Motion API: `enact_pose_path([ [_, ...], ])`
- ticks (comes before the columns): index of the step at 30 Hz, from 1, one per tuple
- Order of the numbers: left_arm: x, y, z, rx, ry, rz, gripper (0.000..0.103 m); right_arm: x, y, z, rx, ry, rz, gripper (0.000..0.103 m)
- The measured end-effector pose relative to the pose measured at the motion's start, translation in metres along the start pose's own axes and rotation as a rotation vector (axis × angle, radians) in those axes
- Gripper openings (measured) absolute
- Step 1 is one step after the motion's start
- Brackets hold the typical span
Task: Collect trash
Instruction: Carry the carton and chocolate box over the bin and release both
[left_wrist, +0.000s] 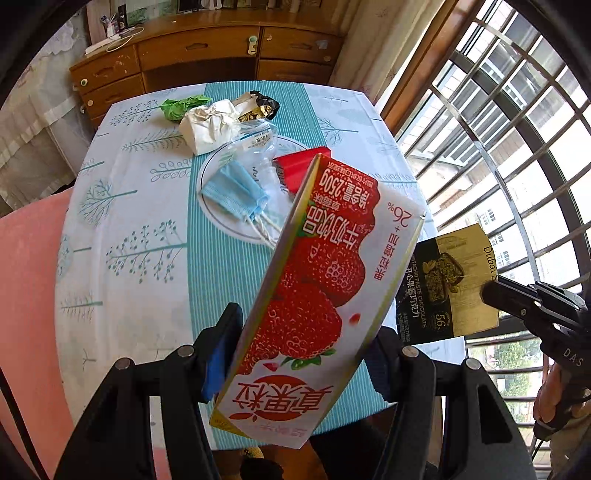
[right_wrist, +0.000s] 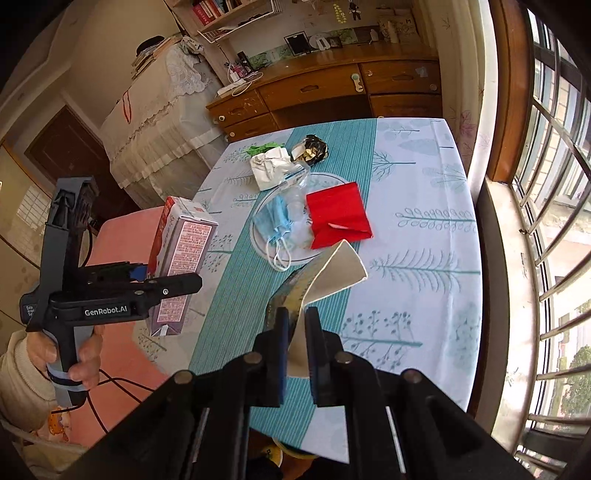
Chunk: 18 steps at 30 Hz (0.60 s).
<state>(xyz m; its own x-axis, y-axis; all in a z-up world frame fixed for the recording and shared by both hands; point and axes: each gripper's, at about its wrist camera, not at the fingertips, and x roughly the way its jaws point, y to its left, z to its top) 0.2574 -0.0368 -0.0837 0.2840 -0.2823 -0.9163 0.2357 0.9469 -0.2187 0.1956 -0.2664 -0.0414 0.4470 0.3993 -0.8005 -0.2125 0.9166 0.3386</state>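
Note:
My left gripper (left_wrist: 306, 343) is shut on a strawberry milk carton (left_wrist: 317, 288) and holds it above the table's near edge; the carton also shows in the right wrist view (right_wrist: 181, 258). My right gripper (right_wrist: 297, 332) is shut on a flattened chocolate box (right_wrist: 332, 273), held above the near edge; the box's black and gold print shows in the left wrist view (left_wrist: 447, 288). On the table lie a blue face mask (right_wrist: 275, 221), a red paper packet (right_wrist: 338, 216), clear plastic wrap (right_wrist: 299, 206), crumpled white paper (right_wrist: 271, 166), a green wrapper (right_wrist: 260, 148) and a black-gold foil wrapper (right_wrist: 312, 149).
A white plate (right_wrist: 328, 181) sits under the mask and plastic on the tree-print tablecloth (right_wrist: 424, 229). A pink chair (left_wrist: 26, 295) stands at the left. A wooden cabinet (right_wrist: 332, 92) is behind the table; a barred window (right_wrist: 554, 184) is on the right.

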Motion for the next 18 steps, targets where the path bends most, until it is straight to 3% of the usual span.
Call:
enact_pose_path([
  [8, -0.042, 0.027, -0.109, 0.095, 0.006, -0.060, 0.060, -0.028, 0.087, -0.100, 0.083, -0.072, -0.068, 0.008],
  [18, -0.040, 0.037, -0.214, 0.123, 0.102, -0.105, 0.060, -0.016, 0.142, -0.201, 0.149, 0.058, -0.135, 0.009],
])
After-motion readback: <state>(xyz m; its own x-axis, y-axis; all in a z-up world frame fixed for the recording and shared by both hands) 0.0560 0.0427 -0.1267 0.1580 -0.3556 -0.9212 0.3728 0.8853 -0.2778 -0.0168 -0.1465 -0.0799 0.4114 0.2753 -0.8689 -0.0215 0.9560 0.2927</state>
